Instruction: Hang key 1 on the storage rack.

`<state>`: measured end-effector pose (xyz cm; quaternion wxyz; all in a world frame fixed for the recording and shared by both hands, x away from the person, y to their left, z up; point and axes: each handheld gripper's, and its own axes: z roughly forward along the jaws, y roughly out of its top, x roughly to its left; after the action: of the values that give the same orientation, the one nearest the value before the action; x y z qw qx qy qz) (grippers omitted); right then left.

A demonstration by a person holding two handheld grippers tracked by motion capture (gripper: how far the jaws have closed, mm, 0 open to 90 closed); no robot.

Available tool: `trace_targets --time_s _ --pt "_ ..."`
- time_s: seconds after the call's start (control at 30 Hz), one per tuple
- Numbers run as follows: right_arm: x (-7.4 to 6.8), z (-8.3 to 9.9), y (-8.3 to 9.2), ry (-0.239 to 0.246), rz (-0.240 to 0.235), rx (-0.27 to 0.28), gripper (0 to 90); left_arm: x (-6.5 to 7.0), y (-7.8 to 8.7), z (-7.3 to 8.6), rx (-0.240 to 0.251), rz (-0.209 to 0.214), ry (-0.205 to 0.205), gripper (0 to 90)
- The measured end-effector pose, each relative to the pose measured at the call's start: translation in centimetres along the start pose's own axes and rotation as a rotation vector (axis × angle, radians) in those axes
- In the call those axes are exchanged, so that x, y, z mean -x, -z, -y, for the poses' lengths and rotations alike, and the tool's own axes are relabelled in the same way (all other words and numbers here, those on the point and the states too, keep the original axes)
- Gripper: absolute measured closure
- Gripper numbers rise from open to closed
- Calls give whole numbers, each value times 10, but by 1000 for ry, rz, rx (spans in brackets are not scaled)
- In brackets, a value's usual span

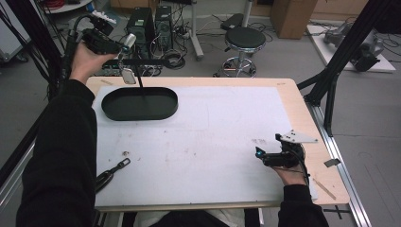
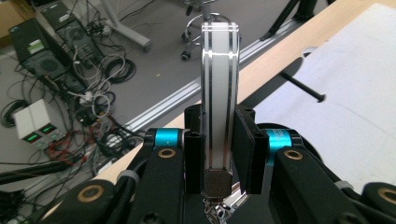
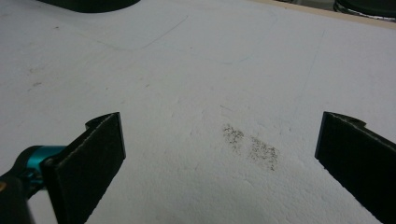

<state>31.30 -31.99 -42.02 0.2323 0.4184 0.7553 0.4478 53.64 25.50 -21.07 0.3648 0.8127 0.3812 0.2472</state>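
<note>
My left gripper (image 1: 124,53) is raised above the table's far left corner, shut on a flat white bar with silver stripes (image 1: 128,75). In the left gripper view the bar (image 2: 219,84) stands out between the jaws of the left gripper (image 2: 219,144), with a mesh end and a metal clasp at its base. Just below and to the right sits a black oval tray (image 1: 161,111) with a thin upright post (image 1: 141,87) and a crossbar (image 2: 303,87). My right gripper (image 1: 265,155) rests low on the white mat (image 1: 213,142) at the right, open with bare mat between the jaws of the right gripper (image 3: 219,154).
A black clip with a strap (image 1: 112,171) lies near the table's front left edge. A black frame strut (image 1: 340,56) rises at the right. Beyond the table stand a stool (image 1: 243,40), computer towers (image 1: 142,23) and loose cables on the floor.
</note>
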Motion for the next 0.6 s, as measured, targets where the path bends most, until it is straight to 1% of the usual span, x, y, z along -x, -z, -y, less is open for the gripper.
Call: trace_targets --time_s 0.03,0.13,0.2,0.3,0.33,0.37,0.47,0.5,0.57,0.6 --pt "0 0 0 9 1 -1 8 1 -2 0 -4 -9 0 752" --pt "0 1 0 13 2 -9 8 3 -9 0 -11 -43 4 752" --pt "0 2 0 18 5 -12 8 5 -13 0 -16 -75 2 752" --pt "-1 2 0 17 4 -19 8 5 -17 2 -15 -106 4 751" --pt "-1 3 0 21 6 -19 8 5 -18 2 -6 -112 11 751" --pt "0 3 0 25 9 -20 8 5 -19 3 5 -106 21 751" --pt "0 3 0 28 9 -28 8 4 -20 5 25 -132 43 751" --pt "-1 3 -1 28 9 -28 8 3 -20 6 30 -129 56 751" --pt "-1 3 -1 31 10 -30 8 2 -21 7 24 -134 55 751" --pt "-1 3 -1 34 8 -29 8 2 -21 7 24 -128 59 750"
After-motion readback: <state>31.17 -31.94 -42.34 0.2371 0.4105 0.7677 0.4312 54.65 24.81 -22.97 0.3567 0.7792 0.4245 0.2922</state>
